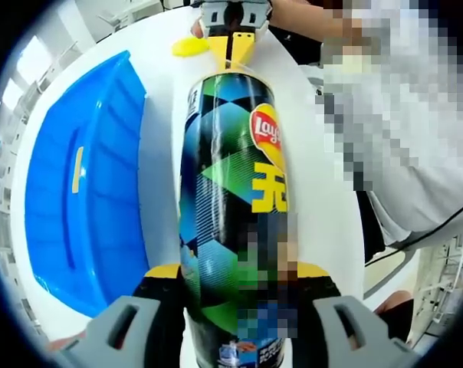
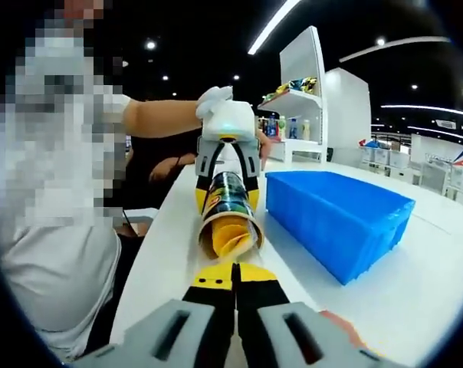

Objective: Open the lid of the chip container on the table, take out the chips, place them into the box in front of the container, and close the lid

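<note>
While the chip can (image 1: 231,222) lies on its side across the white table (image 1: 159,199), you've got it clamped near its bottom end with your left gripper (image 1: 235,307), the yellow-tipped jaws pressed against both sides of the tube. From the left gripper view the can runs straight away from you, logo facing up, with its open mouth at the far end. From the right gripper view you're looking right into that mouth (image 2: 230,230): the lid is already off and you can see a stack of yellow chips (image 2: 225,238) sitting inside, curved edges showing.

Your right gripper (image 2: 233,295) sits just in front of the opening, low on the table, and its two jaws are pressed together with no gap between the yellow tips. I can't make out anything pinched between them. In the left gripper view that same gripper (image 1: 233,42) shows up beyond the can's far end, and there's a flat yellow piece (image 1: 189,47) lying on the table right beside it, looks like a chip but it's small so I wouldn't swear to it.

The blue box (image 2: 335,211) sits next to the can, close alongside it but not touching, open side up. In the left gripper view its inside (image 1: 78,192) is visible with a yellow strip on one wall.

Your gloved hand (image 2: 215,100) sits on top of the left gripper. Behind you there are white shelves (image 2: 300,100) with some bottles and packets.
</note>
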A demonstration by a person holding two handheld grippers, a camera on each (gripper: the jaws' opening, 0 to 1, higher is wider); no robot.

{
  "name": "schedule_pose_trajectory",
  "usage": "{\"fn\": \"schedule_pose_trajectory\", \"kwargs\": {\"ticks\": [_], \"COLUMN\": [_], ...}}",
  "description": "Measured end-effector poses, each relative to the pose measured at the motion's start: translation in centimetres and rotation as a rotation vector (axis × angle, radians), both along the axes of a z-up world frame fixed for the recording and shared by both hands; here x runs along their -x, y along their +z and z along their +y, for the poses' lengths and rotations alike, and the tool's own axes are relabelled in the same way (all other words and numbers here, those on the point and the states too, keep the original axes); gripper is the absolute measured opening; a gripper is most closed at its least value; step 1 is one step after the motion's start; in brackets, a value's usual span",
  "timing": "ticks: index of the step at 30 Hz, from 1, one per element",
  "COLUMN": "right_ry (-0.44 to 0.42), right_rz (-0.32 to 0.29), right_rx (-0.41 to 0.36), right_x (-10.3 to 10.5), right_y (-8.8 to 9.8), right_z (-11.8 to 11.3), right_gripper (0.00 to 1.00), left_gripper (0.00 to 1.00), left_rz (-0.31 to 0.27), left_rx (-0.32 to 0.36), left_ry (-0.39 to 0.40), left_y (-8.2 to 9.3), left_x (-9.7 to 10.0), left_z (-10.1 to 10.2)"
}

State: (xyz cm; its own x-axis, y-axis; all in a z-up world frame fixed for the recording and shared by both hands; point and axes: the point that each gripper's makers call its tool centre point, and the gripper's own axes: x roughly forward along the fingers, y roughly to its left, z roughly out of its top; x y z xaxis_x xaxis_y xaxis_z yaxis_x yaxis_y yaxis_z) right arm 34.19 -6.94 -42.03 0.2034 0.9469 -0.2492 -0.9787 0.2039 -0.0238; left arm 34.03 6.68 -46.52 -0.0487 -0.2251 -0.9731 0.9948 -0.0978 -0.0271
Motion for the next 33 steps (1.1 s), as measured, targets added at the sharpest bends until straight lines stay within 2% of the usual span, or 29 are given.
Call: {"fn": "schedule_pose_trajectory", "kwargs": {"ticks": [12,26,27,28,29,33], "right_ry": [0.014,0.021,0.042,0.047,0.048,0.035], "right_rz": [0.046,0.056,0.074,0.037,0.025,0.069], "right_rx": [-0.048,-0.05,-0.085,-0.019,0.001,-0.031], "right_x": [0.0,0.6,1.1,0.6,0.6,0.4], "right_y": [0.2,0.3,0.7,-0.3,-0.6,-0.3], "right_z": [2.1,3.8,4.5,4.4,4.6,4.3], "right_gripper": [0.01,0.01,0.01,0.01,0.01,0.01], "left_gripper": [0.53,0.53,0.53,0.53,0.53,0.54], "left_rz": [-0.004,-0.003,0.008,0.009,0.007,-0.007], "left_rx": [-0.003,0.015,0.044,0.045,0.041,0.024], "left_ry": [0.004,0.013,0.024,0.019,0.017,0.006], "left_y": [-0.1,-0.1,0.0,0.0,0.0,-0.1], "left_x": [0.1,0.1,0.2,0.2,0.3,0.2], "left_z": [-0.1,-0.1,-0.6,-0.7,-0.6,-0.4]}}
